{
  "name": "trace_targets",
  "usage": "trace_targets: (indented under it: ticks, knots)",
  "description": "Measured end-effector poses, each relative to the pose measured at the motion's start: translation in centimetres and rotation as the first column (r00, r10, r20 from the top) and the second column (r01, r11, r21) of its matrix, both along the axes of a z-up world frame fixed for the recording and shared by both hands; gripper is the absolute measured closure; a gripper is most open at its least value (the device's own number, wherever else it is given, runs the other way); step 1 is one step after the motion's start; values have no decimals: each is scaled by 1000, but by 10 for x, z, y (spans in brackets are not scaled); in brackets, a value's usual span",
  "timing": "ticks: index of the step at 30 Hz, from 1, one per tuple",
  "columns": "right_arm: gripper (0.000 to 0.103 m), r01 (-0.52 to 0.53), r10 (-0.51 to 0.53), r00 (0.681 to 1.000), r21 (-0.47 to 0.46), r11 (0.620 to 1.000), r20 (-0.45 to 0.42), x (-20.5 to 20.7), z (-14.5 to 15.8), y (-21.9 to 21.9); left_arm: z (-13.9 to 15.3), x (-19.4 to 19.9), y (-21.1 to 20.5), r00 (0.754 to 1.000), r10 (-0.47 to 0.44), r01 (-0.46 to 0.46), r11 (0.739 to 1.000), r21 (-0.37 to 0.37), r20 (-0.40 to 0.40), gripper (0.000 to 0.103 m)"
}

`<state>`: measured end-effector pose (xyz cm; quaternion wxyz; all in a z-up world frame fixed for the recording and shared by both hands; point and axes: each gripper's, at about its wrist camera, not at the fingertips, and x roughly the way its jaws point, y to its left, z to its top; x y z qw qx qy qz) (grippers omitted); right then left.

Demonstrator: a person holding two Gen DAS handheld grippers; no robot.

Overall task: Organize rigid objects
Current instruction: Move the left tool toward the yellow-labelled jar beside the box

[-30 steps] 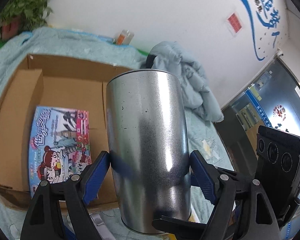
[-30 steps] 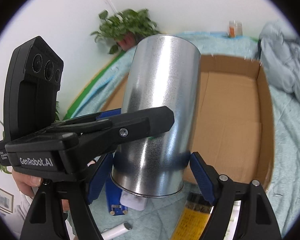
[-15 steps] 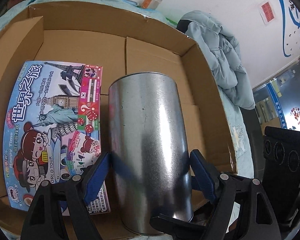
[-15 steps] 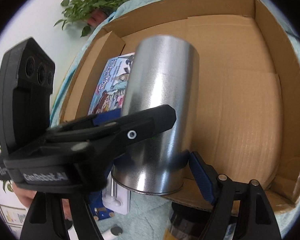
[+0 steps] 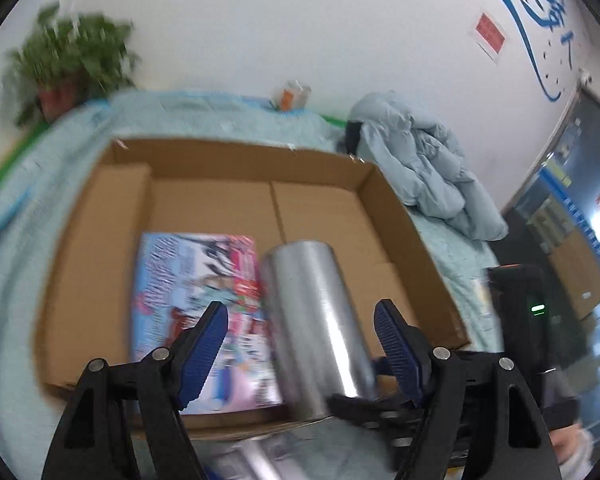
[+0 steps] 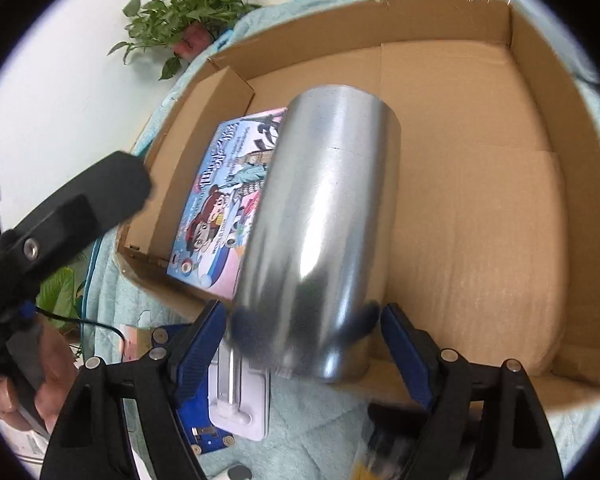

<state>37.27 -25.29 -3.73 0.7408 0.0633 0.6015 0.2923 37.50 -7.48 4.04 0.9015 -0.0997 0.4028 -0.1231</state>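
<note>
While the shiny metal can (image 6: 320, 232) leans over the near edge of the cardboard box (image 6: 480, 200), the right gripper (image 6: 302, 344) has its two blue pads on either side of the can's bottom end. The pads (image 6: 198, 350) look very close to the can, but there is a small gap at each side and the jaws are opening, so the can is between them without being squeezed. The left gripper (image 5: 300, 338) is pulled back from the can (image 5: 318, 328), and its blue pads (image 5: 204, 342) stand well apart from the can's sides. Its jaws are closing, yet they press on nothing. From the left wrist view everything is blurry. Inside the box, a colourful game box (image 6: 220, 208) with cartoon pictures lies flat on the floor, just beside the can on its left. The box sits on a light blue blanket (image 5: 28, 216). A white and blue packet (image 6: 236, 404) lies on the blanket near the right gripper. A potted plant (image 6: 184, 20) stands behind the box, and a pale blue jacket (image 5: 424, 164) is heaped beside it.
</note>
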Motion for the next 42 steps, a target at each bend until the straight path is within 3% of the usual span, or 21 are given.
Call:
trace_targets:
  ticks: [1,4,7,11,12,13,14,15,16,18,19,20,21,22,23,24,27,33,37,40,42]
  knots:
    - [22,7,-7,998,3,1000,56,-12,12,-4,5,-12,5,999,21,-22,999,46,33,25]
    - [21,52,-38,972,-52,997,232,-48,41,-18,15,-54,11,982,88,-116,979,167,167,1]
    - [20,157,-104,918,-111,981,383,-94,57,-33,14,-93,12,964,99,-156,961,229,246,0]
    - [20,222,-147,885,-125,967,442,-137,48,-42,-4,-135,9,971,91,-129,978,162,223,3]
    - [21,226,-142,877,-133,965,459,-145,47,-43,-9,-146,10,970,81,-117,982,151,228,9]
    - [21,237,-140,867,-147,960,478,-152,46,-43,-14,-155,8,970,70,-106,983,147,234,44]
    - [26,250,-143,859,-159,955,491,-157,46,-44,-18,-163,4,973,52,-86,986,144,224,96]
    - [50,267,-148,850,-171,949,506,-161,47,-45,-23,-166,2,981,32,-56,991,120,190,103]
    - [64,282,-153,840,-178,943,521,-167,48,-44,-26,-170,2,986,28,-41,996,77,164,102]
    - [70,293,-162,838,-179,939,521,-170,48,-46,-25,-183,-1,982,40,-51,997,56,185,102]
    - [70,298,-169,832,-169,939,529,-173,50,-49,-23,-190,-4,978,42,-59,995,80,205,87]
    - [68,302,-174,824,-159,940,539,-175,52,-50,-20,-197,-8,974,51,-77,991,110,219,42]
    - [51,301,-173,818,-152,941,548,-178,55,-52,-18,-201,-9,972,67,-95,988,118,226,12]
    - [36,299,-170,811,-147,943,560,-181,57,-53,-15,-207,-8,960,92,-123,987,101,266,4]
    - [13,300,-172,804,-139,944,570,-186,58,-55,-13,-211,-8,952,99,-129,988,86,291,0]
    - [12,303,-180,794,-122,945,580,-188,60,-56,-12,-212,-9,950,92,-120,990,79,297,1]
    - [12,292,-185,800,-101,951,571,-190,61,-61,-15,-214,-13,959,82,-111,989,93,272,1]
    - [12,224,-165,820,-42,974,549,-169,47,-85,-20,-221,-5,969,94,-101,995,20,228,1]
    - [12,262,-233,890,-21,965,391,-136,26,-114,-19,-228,-6,975,86,-91,996,15,206,1]
    - [14,216,-200,927,-16,976,318,-130,13,-112,-22,-227,-7,981,79,-81,997,2,177,0]
    - [24,181,-166,950,-32,983,264,-128,3,-103,-26,-222,-8,992,40,-35,999,-42,121,1]
